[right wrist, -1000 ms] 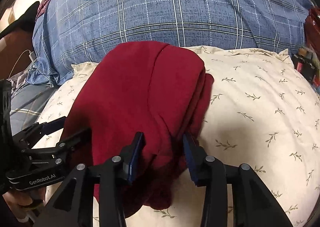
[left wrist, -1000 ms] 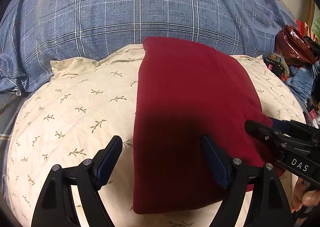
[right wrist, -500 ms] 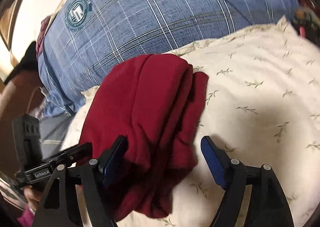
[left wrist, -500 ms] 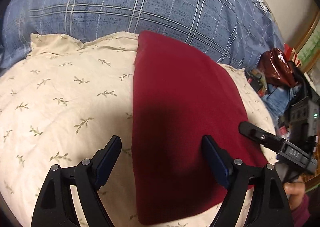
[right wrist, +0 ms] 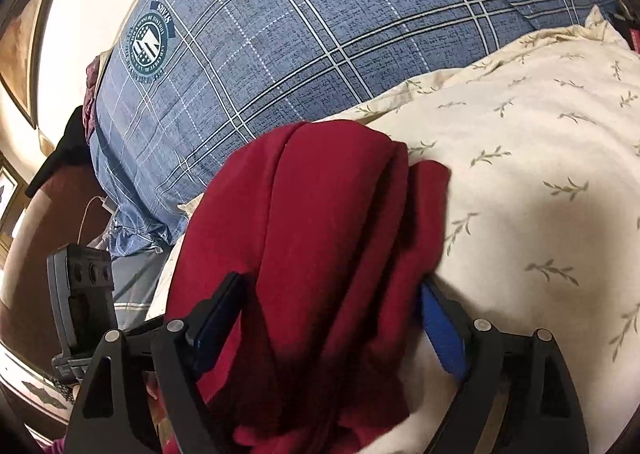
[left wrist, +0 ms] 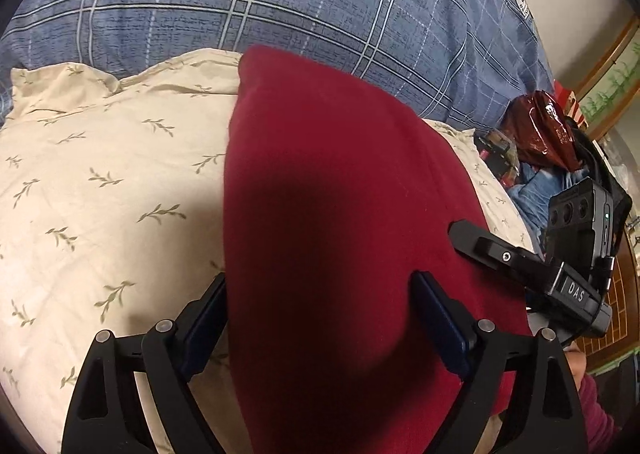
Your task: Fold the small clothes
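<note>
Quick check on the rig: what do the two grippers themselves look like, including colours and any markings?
Both are black angular frames with silver screws and blue finger pads. The left gripper matches the right gripper. Seen from the left wrist camera, the right one bears a "DAS" label. A maroon sleeve shows behind.

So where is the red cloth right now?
The red cloth lies folded on the cream leaf-print pillow, in front of the blue plaid pillow, with both open grippers at its near end in both views.

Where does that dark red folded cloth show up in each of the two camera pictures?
Left wrist view: red cloth fills the centre, running to the bottom edge.
Right wrist view: red cloth lies centre-left, its stacked folds facing right.
Shared landmark: the blue plaid pillow behind it.
</note>
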